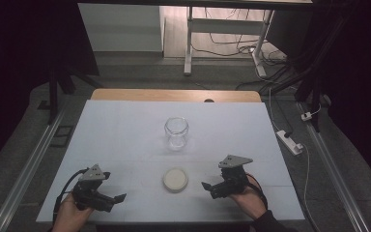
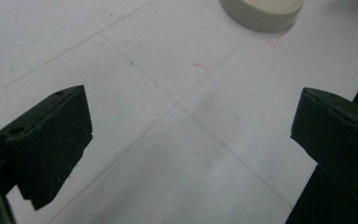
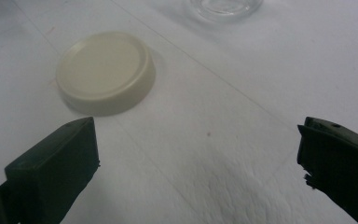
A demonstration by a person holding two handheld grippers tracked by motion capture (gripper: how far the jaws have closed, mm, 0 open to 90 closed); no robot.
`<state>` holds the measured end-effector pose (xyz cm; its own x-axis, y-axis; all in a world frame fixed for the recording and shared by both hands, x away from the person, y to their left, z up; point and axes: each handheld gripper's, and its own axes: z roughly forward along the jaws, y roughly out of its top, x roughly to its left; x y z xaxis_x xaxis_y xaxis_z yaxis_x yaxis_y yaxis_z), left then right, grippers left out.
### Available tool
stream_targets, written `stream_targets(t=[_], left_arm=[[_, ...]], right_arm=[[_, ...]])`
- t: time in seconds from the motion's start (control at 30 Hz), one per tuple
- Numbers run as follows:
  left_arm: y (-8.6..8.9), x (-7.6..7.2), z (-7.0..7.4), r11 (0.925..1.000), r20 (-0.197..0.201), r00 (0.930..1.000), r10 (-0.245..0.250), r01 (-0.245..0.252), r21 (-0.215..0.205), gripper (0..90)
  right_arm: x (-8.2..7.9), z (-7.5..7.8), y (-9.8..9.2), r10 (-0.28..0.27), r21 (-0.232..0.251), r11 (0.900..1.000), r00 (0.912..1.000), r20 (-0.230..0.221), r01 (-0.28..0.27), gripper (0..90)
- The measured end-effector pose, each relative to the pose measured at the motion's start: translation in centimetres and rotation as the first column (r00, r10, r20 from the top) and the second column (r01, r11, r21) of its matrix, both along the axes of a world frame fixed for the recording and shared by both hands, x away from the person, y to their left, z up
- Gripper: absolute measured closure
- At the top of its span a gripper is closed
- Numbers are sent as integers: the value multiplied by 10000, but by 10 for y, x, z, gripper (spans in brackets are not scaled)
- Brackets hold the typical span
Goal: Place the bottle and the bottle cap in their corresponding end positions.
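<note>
The cream lid (image 1: 175,179) is lying flat on the white counter (image 1: 125,130), between the two grippers and apart from both. The left gripper (image 1: 118,198) is being held near the counter's near edge, its jaws spread wide with nothing between them; in the left gripper view the lid (image 2: 262,13) is being seen at the top edge. The right gripper (image 1: 207,186) is being held released too, pointed toward the lid (image 3: 105,72), which is sitting just beyond its jaws. The clear glass jar (image 1: 176,132) is standing upright, uncapped, farther back behind the lid.
</note>
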<state>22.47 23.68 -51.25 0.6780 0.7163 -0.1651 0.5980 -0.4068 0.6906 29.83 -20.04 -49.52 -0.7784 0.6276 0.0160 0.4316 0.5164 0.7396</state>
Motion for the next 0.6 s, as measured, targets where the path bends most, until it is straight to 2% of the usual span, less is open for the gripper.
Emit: stream_targets(t=[0.37, 0.6], left_arm=[[17, -13, -4, 9983, -196, 9982, 575, -575, -35, 0], [28, -21, -6, 9953, -200, 9951, 964, -965, -55, 0]], right_arm=[[-16, -4, -29, -586, -50, 9983, 9983, -73, 586, 0], [-26, -5, -52, -1245, -94, 9922, 9922, -96, 1244, 0]])
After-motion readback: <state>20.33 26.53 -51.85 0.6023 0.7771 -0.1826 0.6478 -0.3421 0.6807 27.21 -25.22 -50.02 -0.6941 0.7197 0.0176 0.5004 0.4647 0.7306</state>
